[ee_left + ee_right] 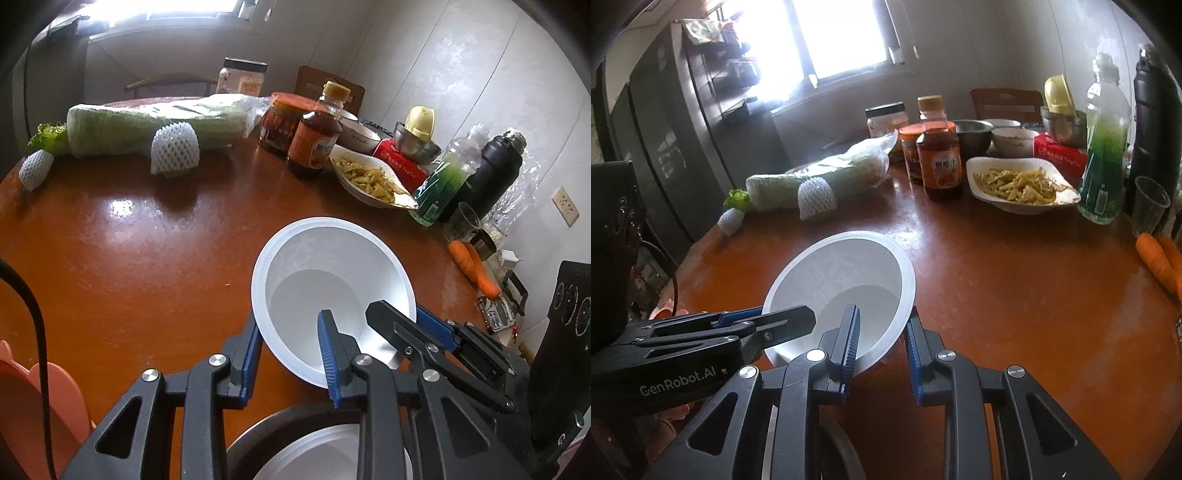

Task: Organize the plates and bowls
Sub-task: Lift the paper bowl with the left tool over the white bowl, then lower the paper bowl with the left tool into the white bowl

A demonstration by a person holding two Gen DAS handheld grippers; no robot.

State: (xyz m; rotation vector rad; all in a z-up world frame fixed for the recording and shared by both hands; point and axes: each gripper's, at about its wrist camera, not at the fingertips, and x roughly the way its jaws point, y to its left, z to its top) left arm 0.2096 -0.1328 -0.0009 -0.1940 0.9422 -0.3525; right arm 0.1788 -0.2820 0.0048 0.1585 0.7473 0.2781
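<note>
White plastic bowl (332,280) pinched at opposite rim walls by left gripper (290,354) and right gripper (881,343). Best kept level, lowered squarely onto stacked plates (325,454), then released.

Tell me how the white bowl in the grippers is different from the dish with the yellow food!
The white bowl is empty; the food dish is full of yellow strips. The white bowl is round, deep and tilted, each gripper straddling its rim; the food dish is shallow, wavy-edged, flat on the table. Both are white.
</note>
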